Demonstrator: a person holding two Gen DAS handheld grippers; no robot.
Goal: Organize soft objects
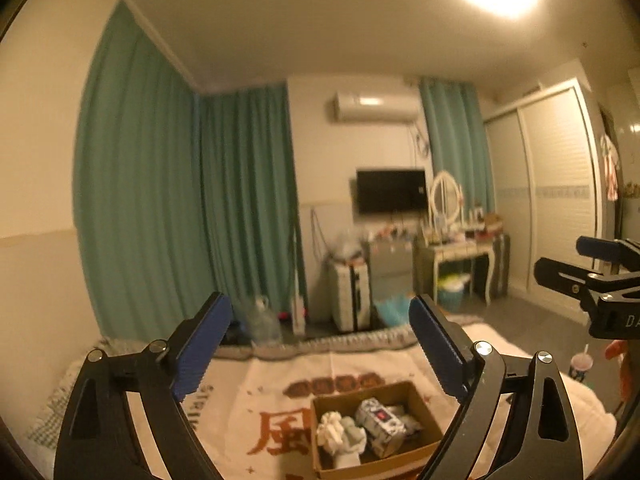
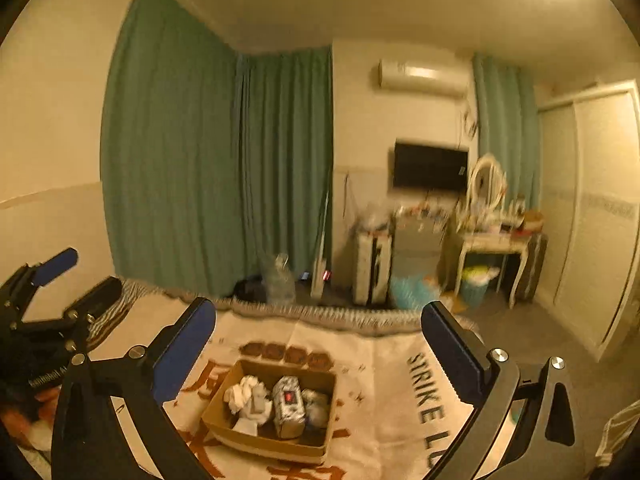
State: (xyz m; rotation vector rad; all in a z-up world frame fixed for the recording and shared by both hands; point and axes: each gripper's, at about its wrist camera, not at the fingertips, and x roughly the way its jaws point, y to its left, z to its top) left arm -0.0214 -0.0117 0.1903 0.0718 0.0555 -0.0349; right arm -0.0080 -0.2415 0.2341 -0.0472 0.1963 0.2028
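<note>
Left tool point(image 1: 320, 348) and right tool point(image 2: 320, 354) apparently agape, empty.

The cream blanket point(image 2: 384, 380) on the bed reads "STRIKE L…" in dark capitals, beside large orange Chinese characters, one of them 風.

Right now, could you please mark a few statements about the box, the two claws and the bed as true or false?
1. The cardboard box sits on the printed blanket. True.
2. The box is empty. False: it holds a white crumpled cloth and a patterned wrapped pack, among other soft items.
3. The left claw is open and holds nothing. True.
4. The right claw is shut on a cloth. False: it is open and empty, above the blanket.
5. The curtains are red. False: they are green.
</note>
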